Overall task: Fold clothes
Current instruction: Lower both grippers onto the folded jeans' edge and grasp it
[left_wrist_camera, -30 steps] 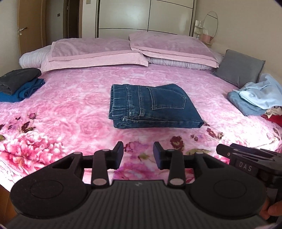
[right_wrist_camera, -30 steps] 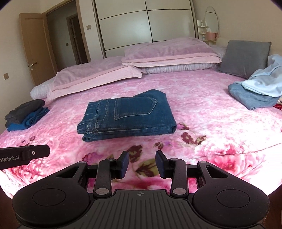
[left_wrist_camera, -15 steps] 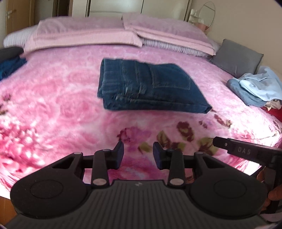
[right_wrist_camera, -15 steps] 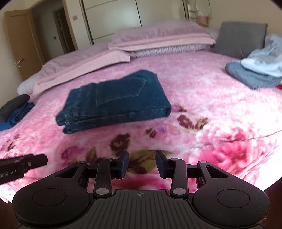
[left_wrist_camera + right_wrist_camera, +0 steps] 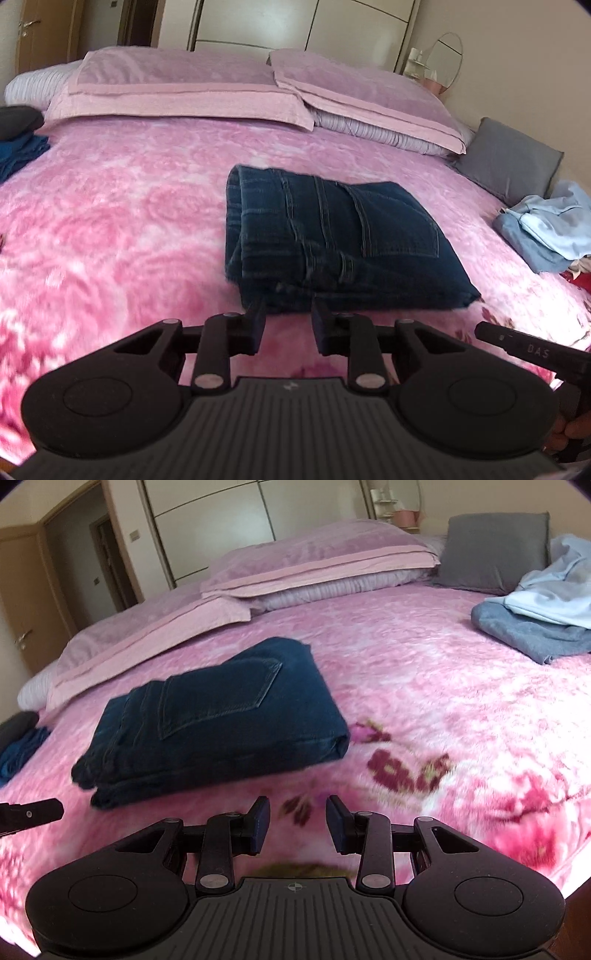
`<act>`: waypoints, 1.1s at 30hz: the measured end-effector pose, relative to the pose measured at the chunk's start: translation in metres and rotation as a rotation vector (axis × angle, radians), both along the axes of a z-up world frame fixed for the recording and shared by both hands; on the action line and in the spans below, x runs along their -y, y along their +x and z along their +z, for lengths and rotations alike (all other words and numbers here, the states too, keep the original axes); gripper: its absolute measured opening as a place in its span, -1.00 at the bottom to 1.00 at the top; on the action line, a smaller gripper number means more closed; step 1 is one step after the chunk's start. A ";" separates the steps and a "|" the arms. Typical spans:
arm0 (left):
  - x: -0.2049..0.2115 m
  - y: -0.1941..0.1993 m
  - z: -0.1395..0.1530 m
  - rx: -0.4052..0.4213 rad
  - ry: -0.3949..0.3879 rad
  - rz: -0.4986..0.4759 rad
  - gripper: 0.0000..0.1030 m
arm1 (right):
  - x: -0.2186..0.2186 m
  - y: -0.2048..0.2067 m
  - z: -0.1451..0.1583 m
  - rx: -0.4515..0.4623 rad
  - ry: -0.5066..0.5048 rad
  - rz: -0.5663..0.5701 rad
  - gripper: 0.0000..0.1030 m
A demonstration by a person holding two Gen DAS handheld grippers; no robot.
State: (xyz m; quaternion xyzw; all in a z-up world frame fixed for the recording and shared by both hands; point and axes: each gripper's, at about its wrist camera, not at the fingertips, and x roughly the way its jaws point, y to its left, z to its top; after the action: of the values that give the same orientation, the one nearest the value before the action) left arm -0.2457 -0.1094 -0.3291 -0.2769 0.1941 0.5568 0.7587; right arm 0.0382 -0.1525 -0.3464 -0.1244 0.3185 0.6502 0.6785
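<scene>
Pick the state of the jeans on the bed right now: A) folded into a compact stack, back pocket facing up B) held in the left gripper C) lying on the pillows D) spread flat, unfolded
A: the jeans sit as a folded stack on the pink bedspread with a back pocket on top; the left gripper and right gripper are both open and hold nothing.

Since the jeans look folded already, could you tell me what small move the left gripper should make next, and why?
Probably ease the left gripper forward and low so its open fingers straddle the near edge of the folded jeans, then close. The jeans lie flat on the pink bedspread, the fingertips sit just short of that edge, and the right gripper is open off the jeans' right end, so a two-handed lift seems likely.
</scene>
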 end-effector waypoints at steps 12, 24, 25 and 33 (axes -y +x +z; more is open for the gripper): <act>-0.042 0.020 -0.014 -0.079 0.049 -0.043 -0.47 | -0.041 -0.057 -0.001 0.094 0.202 0.087 -0.27; -0.036 0.008 -0.020 -0.041 0.038 -0.061 -0.48 | -0.055 -0.088 -0.041 0.327 0.133 0.182 -0.27; -0.034 0.004 -0.018 -0.025 0.036 -0.058 -0.52 | -0.055 -0.085 -0.038 0.307 0.129 0.179 -0.27; -0.070 -0.041 -0.003 0.107 0.039 -0.044 -0.59 | -0.059 -0.062 -0.006 0.146 0.164 0.108 -0.27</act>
State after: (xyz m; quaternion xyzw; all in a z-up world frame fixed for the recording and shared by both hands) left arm -0.2870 -0.0399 -0.3320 -0.2869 0.1485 0.5279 0.7854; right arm -0.0235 -0.0934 -0.3528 -0.1324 0.2069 0.6988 0.6718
